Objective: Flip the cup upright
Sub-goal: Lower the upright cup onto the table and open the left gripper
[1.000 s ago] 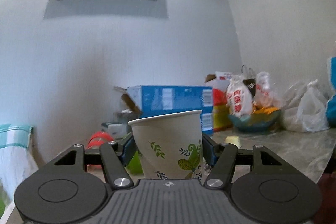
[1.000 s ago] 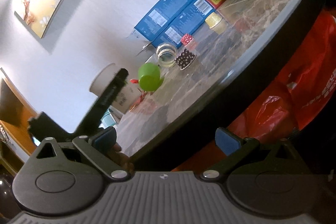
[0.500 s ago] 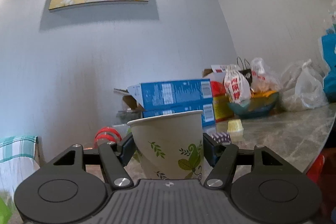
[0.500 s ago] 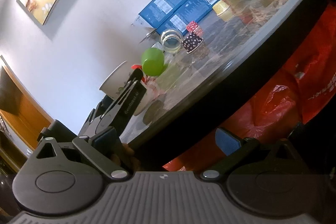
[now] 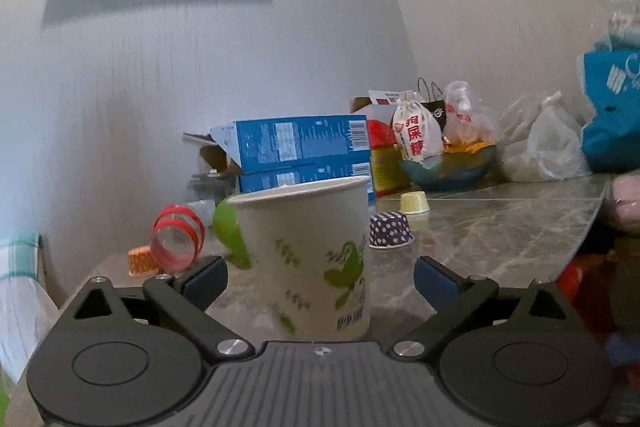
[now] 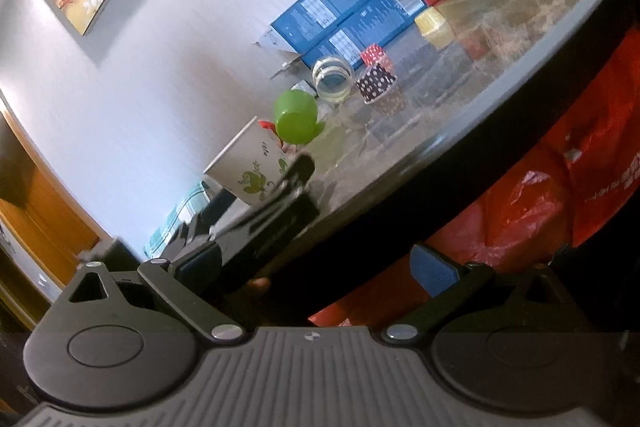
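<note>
Left wrist view: the paper cup (image 5: 308,259), white with green leaf print, is seen standing upright, rim up, on the marble tabletop (image 5: 500,227). The left gripper (image 5: 320,277) is spread wide, with its blue pads set apart from the cup walls on both sides, so nothing is pinched. Behind the cup a green plastic cup (image 5: 230,231) is partly hidden; a dotted cupcake liner (image 5: 390,230) and a yellow liner (image 5: 415,203) are placed further back, with two stacked blue boxes (image 5: 296,157) against the wall.

From the right wrist view, the right gripper (image 6: 320,271) is held off the tabletop edge, spread and empty. The paper cup (image 6: 250,169) is shown near the tabletop's end, with the left gripper (image 6: 280,195) just beside it and the green plastic cup (image 6: 296,117) lying on its side nearby.
</note>
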The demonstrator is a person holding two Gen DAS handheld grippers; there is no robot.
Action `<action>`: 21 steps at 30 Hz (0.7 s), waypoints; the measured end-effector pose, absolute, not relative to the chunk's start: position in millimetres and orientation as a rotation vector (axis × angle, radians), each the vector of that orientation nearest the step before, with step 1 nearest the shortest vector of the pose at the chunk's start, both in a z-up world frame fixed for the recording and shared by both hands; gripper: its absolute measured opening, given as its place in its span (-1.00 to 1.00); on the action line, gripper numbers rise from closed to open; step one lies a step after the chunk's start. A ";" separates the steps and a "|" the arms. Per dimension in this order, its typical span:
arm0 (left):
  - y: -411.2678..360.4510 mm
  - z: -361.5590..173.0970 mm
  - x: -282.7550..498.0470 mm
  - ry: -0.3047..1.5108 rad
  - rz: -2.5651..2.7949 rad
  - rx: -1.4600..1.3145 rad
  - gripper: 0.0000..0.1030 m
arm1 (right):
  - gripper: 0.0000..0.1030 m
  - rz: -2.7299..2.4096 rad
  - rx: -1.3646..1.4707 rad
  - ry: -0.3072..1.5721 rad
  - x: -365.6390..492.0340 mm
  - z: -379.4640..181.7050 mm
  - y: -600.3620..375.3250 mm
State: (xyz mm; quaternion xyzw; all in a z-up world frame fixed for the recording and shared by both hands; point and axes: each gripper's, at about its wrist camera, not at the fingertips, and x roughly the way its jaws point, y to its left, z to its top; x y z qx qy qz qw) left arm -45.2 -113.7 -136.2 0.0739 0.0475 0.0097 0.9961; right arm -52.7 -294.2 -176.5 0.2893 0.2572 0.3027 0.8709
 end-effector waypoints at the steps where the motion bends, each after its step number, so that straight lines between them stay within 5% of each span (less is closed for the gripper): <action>1: -109.1 -136.1 -52.3 0.102 0.008 0.141 0.95 | 0.97 0.628 0.594 0.526 -54.0 -173.7 -294.2; 16: -53.5 -3.2 -135.9 0.270 0.021 0.103 1.00 | 0.98 0.420 0.104 0.164 -119.5 -55.5 -259.8; 21: -45.0 6.8 -131.9 0.396 -0.053 0.030 1.00 | 0.98 0.405 0.048 0.218 -120.7 -36.8 -248.3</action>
